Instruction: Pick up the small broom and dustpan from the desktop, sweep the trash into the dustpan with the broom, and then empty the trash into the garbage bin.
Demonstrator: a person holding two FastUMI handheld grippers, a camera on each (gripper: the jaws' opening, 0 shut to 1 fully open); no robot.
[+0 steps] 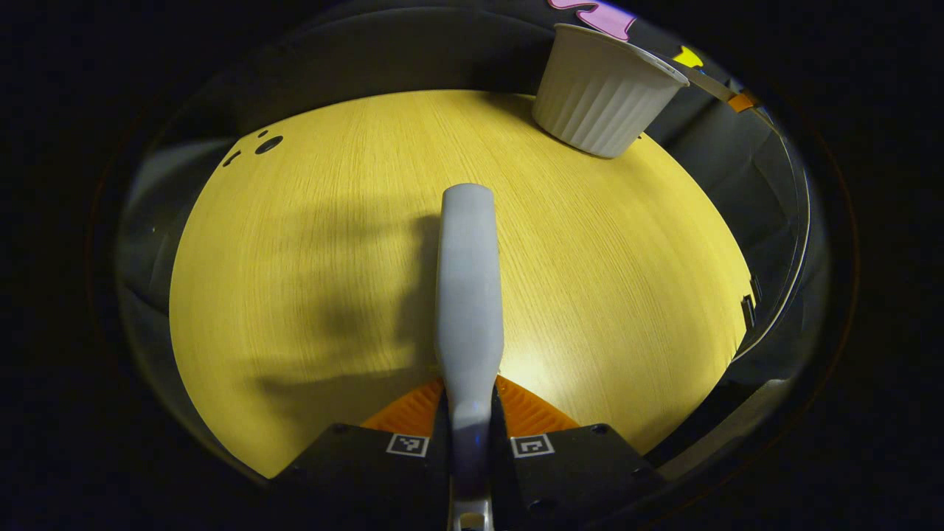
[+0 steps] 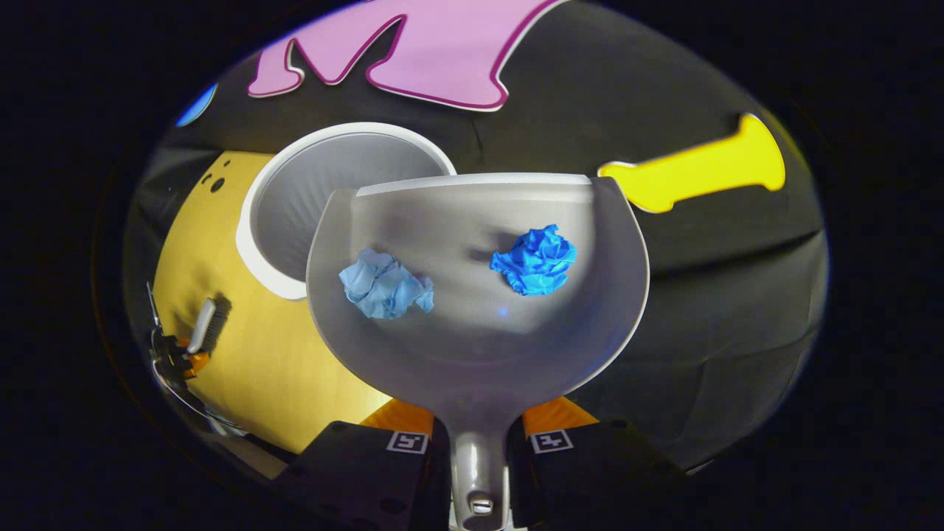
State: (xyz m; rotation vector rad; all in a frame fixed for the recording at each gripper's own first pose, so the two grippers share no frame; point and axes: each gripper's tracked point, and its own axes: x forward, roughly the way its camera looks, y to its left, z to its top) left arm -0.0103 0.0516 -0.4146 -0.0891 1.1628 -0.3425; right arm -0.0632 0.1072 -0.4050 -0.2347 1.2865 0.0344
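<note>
Left gripper view: nearest the camera, the left gripper [image 1: 470, 424] has its jaws closed narrow on the grey handle of the small broom [image 1: 468, 295], one finger pressing each side. The broom extends straight forward from the jaws, above the yellow wood-grain tabletop [image 1: 627, 280], and casts a shadow to its left. The bristles cannot be made out from this angle. The white ribbed garbage bin [image 1: 601, 96] stands upright on the far right part of the tabletop, well apart from the broom.

Right gripper view: nearest the camera, the right gripper [image 2: 479, 435] has its jaws closed narrow on the handle of the grey dustpan [image 2: 479, 346], both fingers pressing the handle. The dustpan is held in the air with its front lip beside and partly in front of the open mouth of the garbage bin [image 2: 295, 214]. Two crumpled paper balls lie inside the pan, well apart: a pale blue paper ball [image 2: 386, 284] on the left and a bright blue paper ball [image 2: 536, 259] on the right. At far left, over the tabletop [image 2: 251, 354], the left gripper [image 2: 177, 358] holds the small broom [image 2: 209, 324].
</note>
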